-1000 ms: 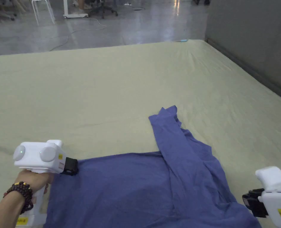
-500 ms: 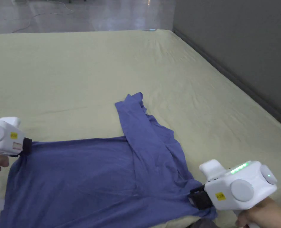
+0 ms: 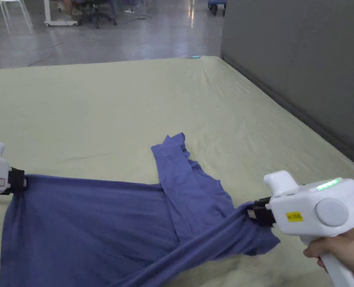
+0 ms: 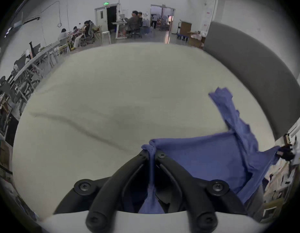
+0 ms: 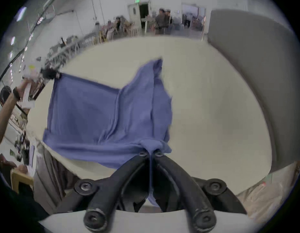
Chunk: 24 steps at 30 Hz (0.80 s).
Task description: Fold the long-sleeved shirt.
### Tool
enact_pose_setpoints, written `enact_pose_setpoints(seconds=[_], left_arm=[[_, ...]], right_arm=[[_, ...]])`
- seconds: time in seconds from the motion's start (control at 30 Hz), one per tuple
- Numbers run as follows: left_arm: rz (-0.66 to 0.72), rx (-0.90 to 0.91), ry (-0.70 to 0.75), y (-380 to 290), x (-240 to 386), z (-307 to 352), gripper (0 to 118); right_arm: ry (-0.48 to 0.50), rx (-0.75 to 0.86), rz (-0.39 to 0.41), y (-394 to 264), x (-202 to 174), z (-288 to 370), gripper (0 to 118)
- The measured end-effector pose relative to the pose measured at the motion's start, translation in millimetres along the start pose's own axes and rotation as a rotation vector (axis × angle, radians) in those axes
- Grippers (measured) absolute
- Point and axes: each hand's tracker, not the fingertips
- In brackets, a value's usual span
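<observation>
shirt: blue long-sleeved shirt (image 3: 97,220) lying spread over the near half of a big pale-green covered bench (image 3: 116,104), pulled out sideways between the two grippers

left gripper: the left gripper (image 3: 21,180) sits at roughly 9 o'clock in the head view, right at the shirt's far-left corner. In its own view the jaws are pinched together with a bunched bit of shirt fabric (image 4: 151,154) squeezed between them, so yeah, it's got a solid grip

right gripper: the right gripper (image 3: 252,213) is over at about 4 o'clock, held by a hand (image 3: 341,250). Jaws are closed on a gathered wad of the shirt (image 5: 151,145), both sides pressing on the cloth

sleeve: one sleeve (image 3: 172,157) is folded over the body and points up toward 12 o'clock, lying flat on the bench

near edge: the cloth from the right gripper's jaws runs down toward 6 o'clock as a taut-looking twisted band (image 3: 180,258)

containers: can't make out any on the bench
</observation>
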Motion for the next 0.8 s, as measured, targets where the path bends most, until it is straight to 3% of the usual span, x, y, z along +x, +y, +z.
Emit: enact_pose_setpoints(seconds=[0.17,0.3,0.53,0.63,0.8], left_arm=[[-0.013,0.182,0.074,64.2,-13.4,75.9,2],[0.075,0.297,0.143,136.8,-36.8,140.5,2],[0.072,0.523,0.258,260.8,-26.8,255.3,2],[0.093,0.613,0.325,297.5,-17.3,295.5,2],[0.125,0.709,0.318,333.7,-12.8,338.2,2]], right_arm=[[-0.096,0.221,0.064,114.6,11.3,31.7,0],[-0.15,0.326,0.058,221.2,19.3,50.6,0],[-0.219,0.531,0.07,396.8,0.8,97.8,0],[-0.288,0.59,0.065,444.0,-13.3,122.6,0],[-0.314,0.672,0.055,487.8,-25.0,151.5,0]])
